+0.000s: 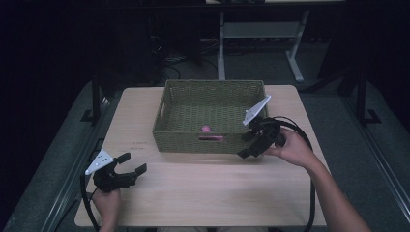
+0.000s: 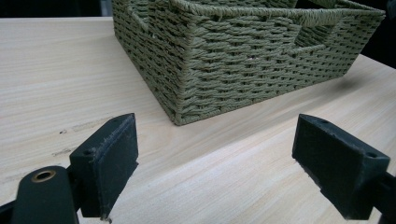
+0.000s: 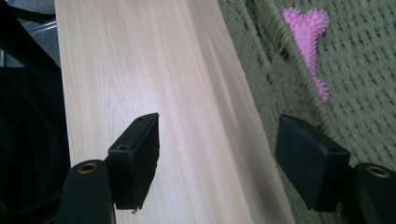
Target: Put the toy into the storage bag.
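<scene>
Basket [image 1: 183, 137], pink toy [image 1: 207, 129] inside: your right gripper [image 1: 251, 145], jaws spread and empty, straddles its near wall; next, reach in for the toy.

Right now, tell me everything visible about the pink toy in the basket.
The pink toy is small, looks like soft rubber, and is covered in short spikes. It has a wide forked head that narrows to a thin tail. It lies flat on the woven floor of the green basket, near the front wall, touching only the weave. The open right gripper holds nothing and does not touch it.
</scene>
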